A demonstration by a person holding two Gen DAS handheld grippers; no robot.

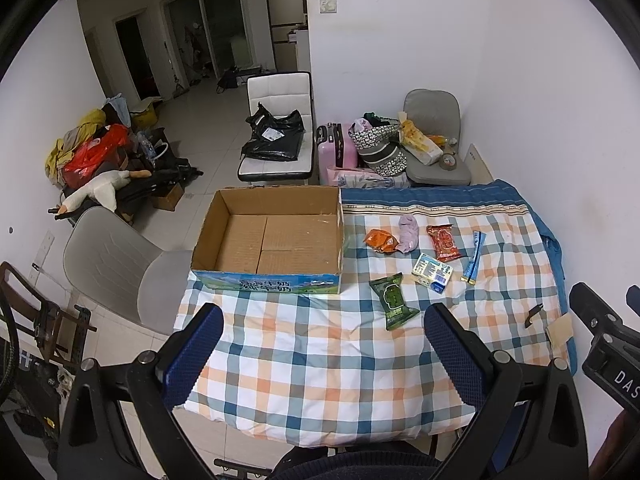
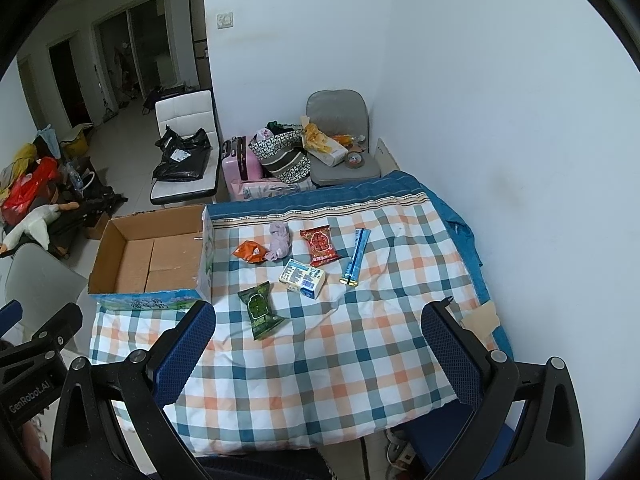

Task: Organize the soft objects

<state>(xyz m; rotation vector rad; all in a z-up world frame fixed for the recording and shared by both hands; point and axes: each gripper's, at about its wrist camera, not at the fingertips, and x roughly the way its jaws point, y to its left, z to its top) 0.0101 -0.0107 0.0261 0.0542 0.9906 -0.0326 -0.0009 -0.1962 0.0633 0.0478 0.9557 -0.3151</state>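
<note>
An empty cardboard box [image 1: 276, 240] [image 2: 148, 260] stands on the left of a checked cloth [image 1: 320, 360] [image 2: 320, 352]. To its right lie an orange packet [image 1: 382, 241] [image 2: 250, 251], a lilac cloth bundle [image 1: 409, 233] [image 2: 279, 241], a red packet [image 1: 443, 243] [image 2: 320, 245], a blue stick pack [image 1: 473, 256] [image 2: 356, 256], a white-blue tissue pack [image 1: 433, 272] [image 2: 303, 278] and a green packet [image 1: 393, 300] [image 2: 259, 309]. My left gripper [image 1: 324, 320] and right gripper [image 2: 320, 316] are open and empty, held above the near part of the cloth.
A grey chair [image 1: 116, 264] stands left of the table. Behind the table are a white chair with a black bag [image 1: 276, 136], a pink suitcase [image 1: 338, 148], a patterned bag [image 1: 382, 148] and a grey chair with clutter [image 1: 436, 148]. A wall runs along the right.
</note>
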